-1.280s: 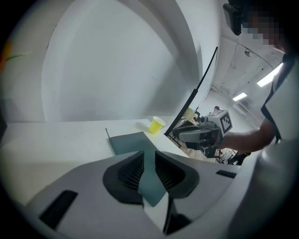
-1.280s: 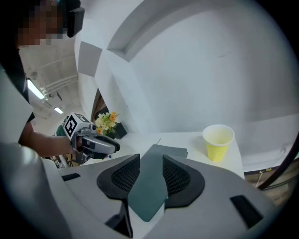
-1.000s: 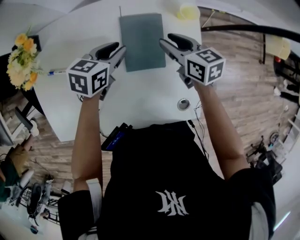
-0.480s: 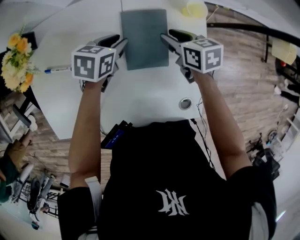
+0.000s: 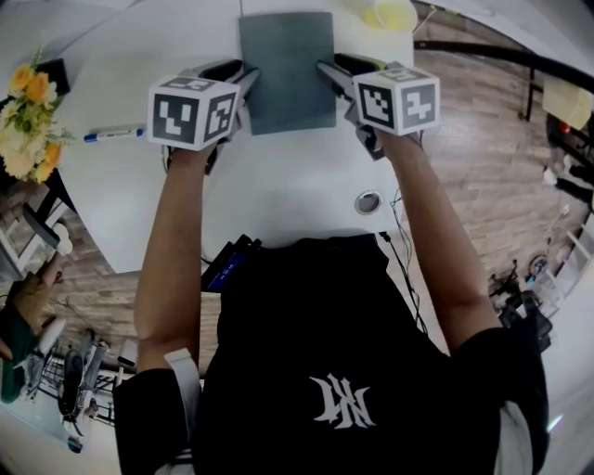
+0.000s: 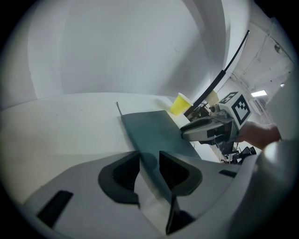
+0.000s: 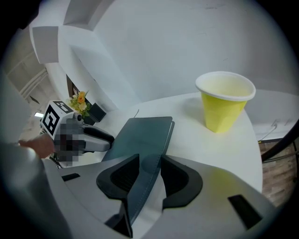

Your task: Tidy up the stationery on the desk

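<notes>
Left gripper (image 5: 245, 82), jaws just opening, and right gripper (image 5: 329, 74), jaws apart, straddle the flat dark-teal notebook (image 5: 286, 65) at nine and three o'clock; such shallow edge bites may slip.

one notebook (image 5: 286, 70), one cup (image 5: 390, 13), one pen (image 5: 113, 134), one bouquet (image 5: 26, 121)

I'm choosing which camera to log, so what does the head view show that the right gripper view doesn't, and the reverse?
Only the head view: a blue-capped pen and a round cable port on the white desk. Only the right gripper view: the dark green notebook's edge standing between the right gripper's parted jaws. Both: that notebook, the yellow cup, the flowers.
</notes>
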Demonstrator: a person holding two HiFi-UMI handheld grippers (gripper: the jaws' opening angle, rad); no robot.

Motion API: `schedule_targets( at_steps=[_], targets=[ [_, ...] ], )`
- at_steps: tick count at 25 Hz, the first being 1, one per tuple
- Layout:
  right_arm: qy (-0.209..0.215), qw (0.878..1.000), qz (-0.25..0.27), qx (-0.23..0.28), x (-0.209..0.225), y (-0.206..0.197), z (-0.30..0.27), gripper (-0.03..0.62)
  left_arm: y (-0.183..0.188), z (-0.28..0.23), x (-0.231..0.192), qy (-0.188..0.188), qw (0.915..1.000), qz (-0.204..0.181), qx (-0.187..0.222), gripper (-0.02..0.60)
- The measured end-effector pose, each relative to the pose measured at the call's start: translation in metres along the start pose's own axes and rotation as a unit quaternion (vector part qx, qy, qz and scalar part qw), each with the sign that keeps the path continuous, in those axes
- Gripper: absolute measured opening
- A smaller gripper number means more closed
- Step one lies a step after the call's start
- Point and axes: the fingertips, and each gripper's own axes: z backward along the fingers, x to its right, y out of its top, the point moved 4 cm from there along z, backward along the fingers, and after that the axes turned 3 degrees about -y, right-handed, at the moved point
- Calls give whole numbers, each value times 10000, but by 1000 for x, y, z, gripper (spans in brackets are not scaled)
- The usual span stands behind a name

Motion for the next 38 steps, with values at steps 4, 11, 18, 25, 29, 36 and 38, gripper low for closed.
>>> schedule_targets(
  at_steps=[4,11,18,25,29,36,38],
  targets=[
    [-64,10000,23,-8,-1,0,-1,163,0,-2,0,74,10000,-40,-50,133],
    [-149,9998,98,2,-2,-1,-2,155,0,-4,-1,112,9999,-21,-26,129],
    [-130,9999,88,33,-2,-1,-1,144,0,-3,1,168,9998,-104,-74,116],
    [-118,9999,25,-34,-2,-4,-4,141,-2,-4,0,197,9996,-152,-156,110],
    [-96,9999,79,-105,-8,-8,-6,140,-7,-1,-1,230,9993,-171,-233,110],
    [17,9995,195,-243,-28,-28,-12,140,-34,10,-6,271,9989,-102,-371,110],
    [46,9993,235,-296,-30,-34,-12,140,-40,11,-4,298,9987,-74,-409,110]
  ],
)
